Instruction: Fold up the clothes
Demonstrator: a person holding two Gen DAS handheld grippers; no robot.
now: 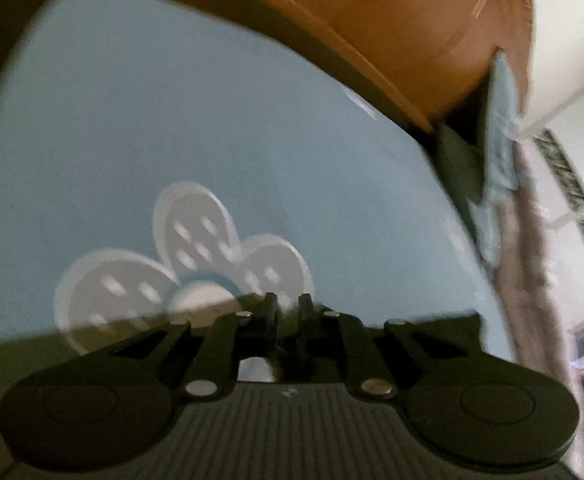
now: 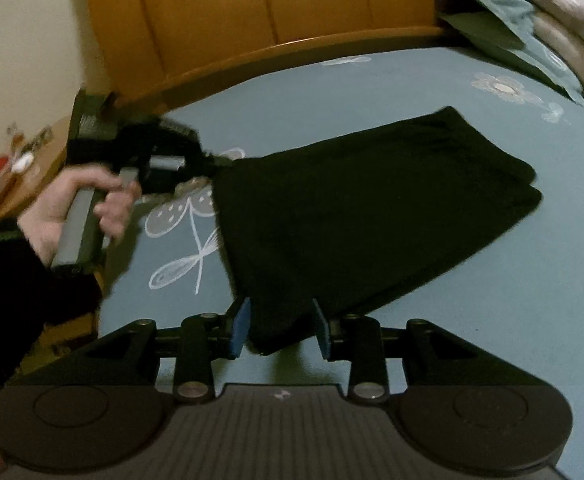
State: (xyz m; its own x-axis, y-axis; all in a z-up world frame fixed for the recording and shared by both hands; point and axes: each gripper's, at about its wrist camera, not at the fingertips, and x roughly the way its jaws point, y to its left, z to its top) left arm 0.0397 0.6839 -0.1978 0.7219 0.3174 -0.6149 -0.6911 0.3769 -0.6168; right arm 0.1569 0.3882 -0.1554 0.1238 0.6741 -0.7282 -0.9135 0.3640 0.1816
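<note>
Risk: right tool [image 2: 280,328] jaws stand apart around the near corner of the black folded cloth garment [image 2: 372,208], pads not pressing, so a lift would drop it. Left tool [image 2: 212,160] is closed at the far-left corner (grip itself unclear), a pull could skew the fold. Garment lies flat on the blue flower-print bed sheet [image 2: 472,300]
</note>
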